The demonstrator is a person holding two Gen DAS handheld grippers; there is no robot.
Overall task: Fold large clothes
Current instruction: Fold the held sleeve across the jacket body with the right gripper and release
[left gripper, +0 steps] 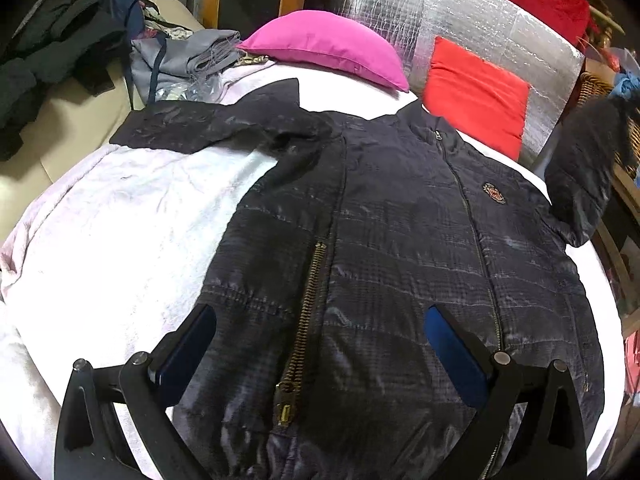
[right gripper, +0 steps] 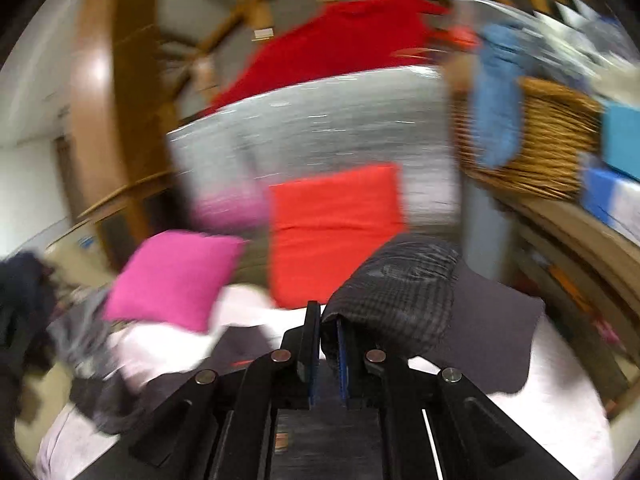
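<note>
Gripping a fold of the dark quilted jacket (right gripper: 394, 292), the right gripper (right gripper: 329, 338) has its two black fingers nearly together, with the cloth bunched between the blue pads and ballooning up just beyond and to the right of the tips. That view is blurred. Ahead of the fingers stands a red cushion (right gripper: 336, 232) against a silver foil sheet (right gripper: 320, 128); a pink cushion (right gripper: 176, 276) lies ahead to the left, and a wicker basket (right gripper: 556, 140) sits up to the right with a blue cloth (right gripper: 496, 100) hanging on it. A red garment (right gripper: 340, 48) hangs above the foil.

The left gripper (left gripper: 320, 320) hovers with its jaws spread wide and nothing between the pads. Directly below and ahead of it the jacket (left gripper: 400, 220) lies spread front-up on a white bedcover (left gripper: 120, 220), its brass zipper (left gripper: 308, 304) running between the two fingers. One sleeve (left gripper: 208, 124) stretches out flat ahead to the left; the other sleeve (left gripper: 580, 172) is lifted off the bed at the far right. Beyond the collar lie the pink cushion (left gripper: 328, 48) and the red cushion (left gripper: 476, 96), with a heap of dark clothes (left gripper: 52, 52) far to the left.
</note>
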